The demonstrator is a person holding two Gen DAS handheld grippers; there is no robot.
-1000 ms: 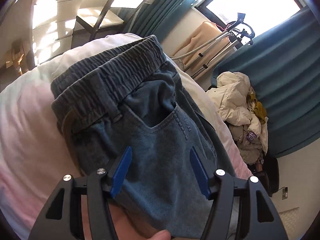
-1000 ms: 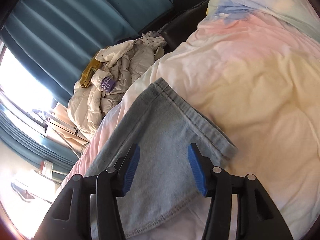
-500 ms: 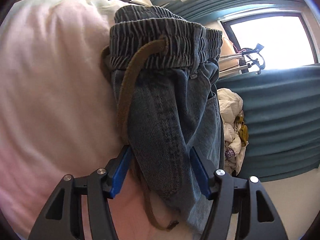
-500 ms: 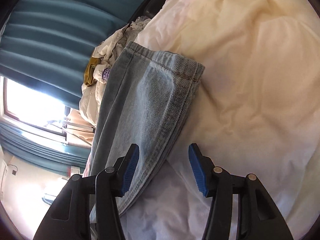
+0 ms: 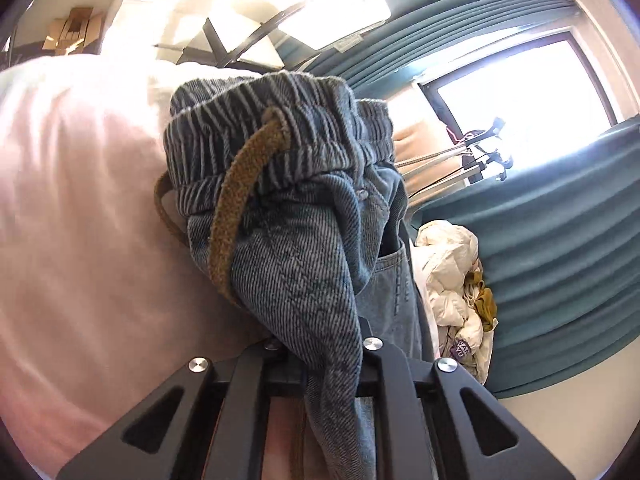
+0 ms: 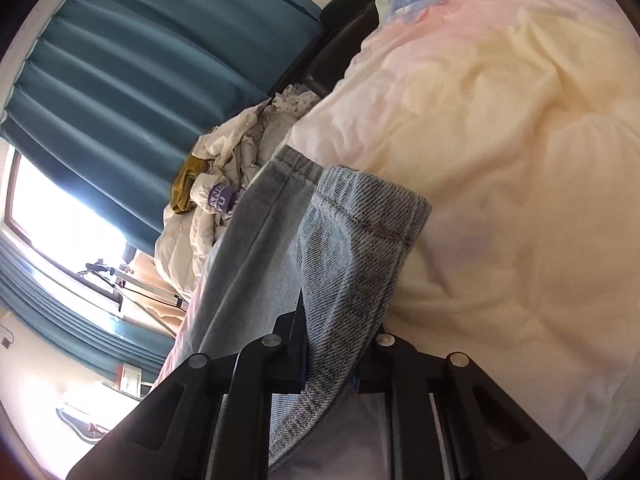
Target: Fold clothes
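A pair of blue jeans lies on the bed. In the left wrist view their waist end [image 5: 304, 248] shows, with a ribbed elastic waistband and a brown drawstring [image 5: 236, 208]. My left gripper [image 5: 324, 356] is shut on the denim below the waistband. In the right wrist view the pale leg end of the jeans [image 6: 352, 248] shows, with its stitched hem [image 6: 376, 216] raised and bunched. My right gripper [image 6: 328, 364] is shut on that leg edge. The blue pads of both grippers are hidden by cloth.
The bed has a pale pink and yellow duvet [image 6: 520, 152]. A heap of cream clothes [image 6: 224, 200] lies beside the bed below teal curtains [image 6: 120, 72]; the heap also shows in the left wrist view [image 5: 452, 292]. A bright window and a metal stand [image 5: 480, 148] are behind.
Both grippers went from open around the jeans to shut on them. The left closed on the waist end, the right on the leg hem, and the cloth has bunched up.
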